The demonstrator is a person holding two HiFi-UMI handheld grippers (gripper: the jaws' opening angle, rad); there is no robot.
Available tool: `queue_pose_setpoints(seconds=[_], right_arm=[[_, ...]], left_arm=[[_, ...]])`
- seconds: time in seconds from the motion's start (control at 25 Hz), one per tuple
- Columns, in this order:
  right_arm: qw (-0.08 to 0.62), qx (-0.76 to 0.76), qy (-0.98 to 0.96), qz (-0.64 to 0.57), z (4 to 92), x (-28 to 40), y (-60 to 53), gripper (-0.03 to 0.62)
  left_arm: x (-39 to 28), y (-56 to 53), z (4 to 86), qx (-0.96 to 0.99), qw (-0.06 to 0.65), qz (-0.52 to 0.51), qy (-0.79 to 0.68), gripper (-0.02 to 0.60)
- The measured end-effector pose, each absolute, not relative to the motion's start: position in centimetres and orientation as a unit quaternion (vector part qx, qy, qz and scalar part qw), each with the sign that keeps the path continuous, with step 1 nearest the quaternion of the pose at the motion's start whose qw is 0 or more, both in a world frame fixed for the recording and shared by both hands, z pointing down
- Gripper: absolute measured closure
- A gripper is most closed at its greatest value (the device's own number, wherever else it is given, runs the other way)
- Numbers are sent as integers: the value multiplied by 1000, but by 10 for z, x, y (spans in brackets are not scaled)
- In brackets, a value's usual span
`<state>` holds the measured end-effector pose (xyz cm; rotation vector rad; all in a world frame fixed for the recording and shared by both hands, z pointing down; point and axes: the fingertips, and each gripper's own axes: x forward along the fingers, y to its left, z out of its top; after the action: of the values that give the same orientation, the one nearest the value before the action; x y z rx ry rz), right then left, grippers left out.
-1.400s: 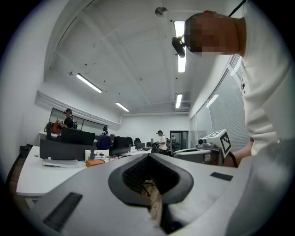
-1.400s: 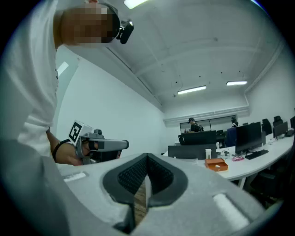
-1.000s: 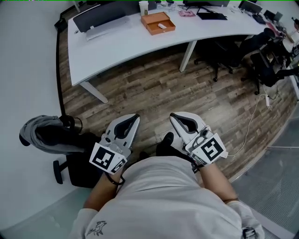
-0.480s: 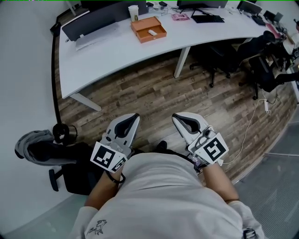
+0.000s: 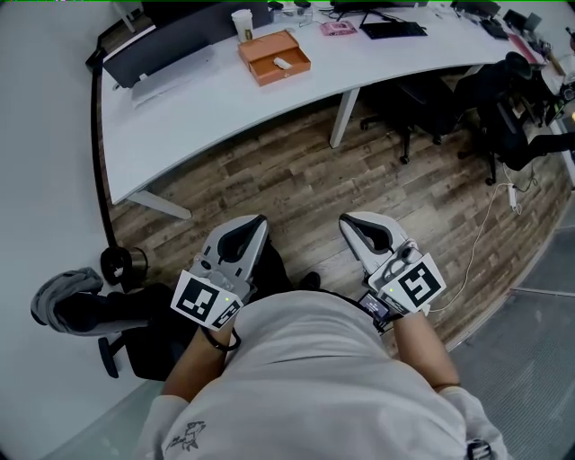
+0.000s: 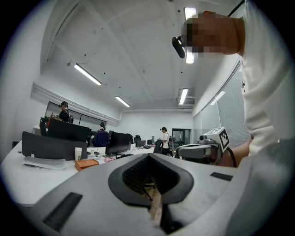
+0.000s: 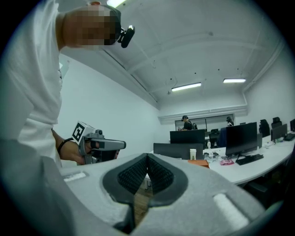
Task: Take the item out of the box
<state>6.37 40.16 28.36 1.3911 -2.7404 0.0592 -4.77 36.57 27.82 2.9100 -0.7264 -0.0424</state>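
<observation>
Orange box [image 5: 274, 57], a white item [image 5: 281, 63] inside, sits on the far white desk [image 5: 198, 103]; my left claw [image 5: 259, 220] and right claw [image 5: 345, 219] hang near me, both clenched on nothing.

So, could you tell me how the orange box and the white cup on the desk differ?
The orange box is low, wide and open-topped, with a small white item inside; the white cup is narrow and upright. The cup stands behind the box, nearer the desk's far edge. Both rest on the white desk.
</observation>
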Motion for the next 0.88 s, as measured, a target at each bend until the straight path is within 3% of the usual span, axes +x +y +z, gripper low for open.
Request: queue_pose_setpoints(seconds=[0.88], right_arm=[[42,493,-868,44,293,72,206,592]], left_arm=[[-46,166,291,975,89,-4,-206,583]])
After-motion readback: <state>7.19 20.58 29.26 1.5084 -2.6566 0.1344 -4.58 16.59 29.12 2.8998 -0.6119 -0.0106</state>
